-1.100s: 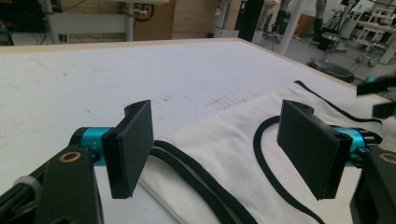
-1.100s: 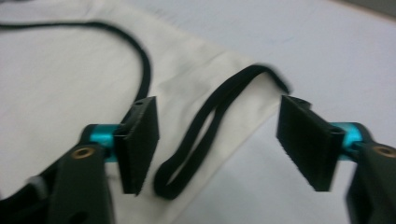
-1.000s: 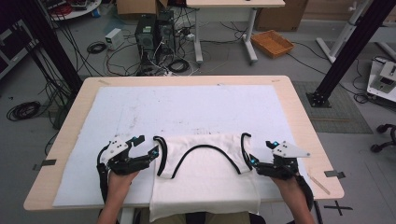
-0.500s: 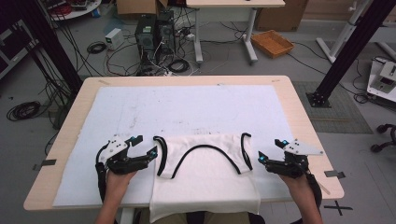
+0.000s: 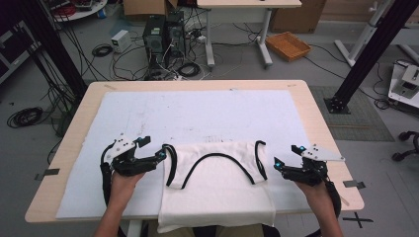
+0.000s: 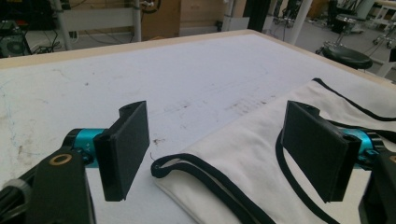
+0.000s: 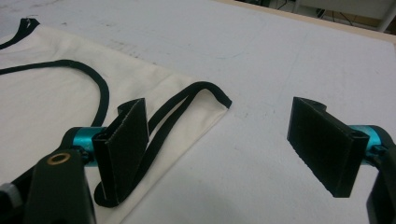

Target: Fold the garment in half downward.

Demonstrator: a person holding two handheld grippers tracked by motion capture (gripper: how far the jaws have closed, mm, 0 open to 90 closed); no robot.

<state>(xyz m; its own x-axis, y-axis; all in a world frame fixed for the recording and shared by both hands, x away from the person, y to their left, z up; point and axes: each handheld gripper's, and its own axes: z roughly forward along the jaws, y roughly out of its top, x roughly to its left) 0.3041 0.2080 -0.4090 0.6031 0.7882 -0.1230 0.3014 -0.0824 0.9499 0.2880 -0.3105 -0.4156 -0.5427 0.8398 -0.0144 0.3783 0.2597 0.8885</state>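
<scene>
Garment: a white tank top (image 5: 217,190) with black trim is lying flat at the lower middle of the high view, its hem hanging over the near edge of the counter (image 5: 316,106).
Surface: the top is resting on a pale sheet (image 5: 197,113) that is covering most of the counter.
Left gripper (image 5: 160,157): sitting at the lower left of the high view, just beside the top's left shoulder strap (image 5: 169,165) — its fingers are standing wide apart, released, grasping nothing.
Left gripper view: the strap loop (image 6: 187,169) is lying low in the middle of the frame between the two black fingers (image 6: 126,149), neither of them pressing on it.
Right gripper (image 5: 277,164): sitting at the lower right of the high view, near the top's right shoulder strap (image 5: 259,160) but apart from it.
Right gripper view: the fingers (image 7: 322,142) are spread wide and released — the left one is hovering over the strap loop (image 7: 187,105) at the left of the frame, the right one over bare sheet.
Hands: a hand (image 5: 121,185) is holding each gripper, both forearms coming in from the bottom edge.
</scene>
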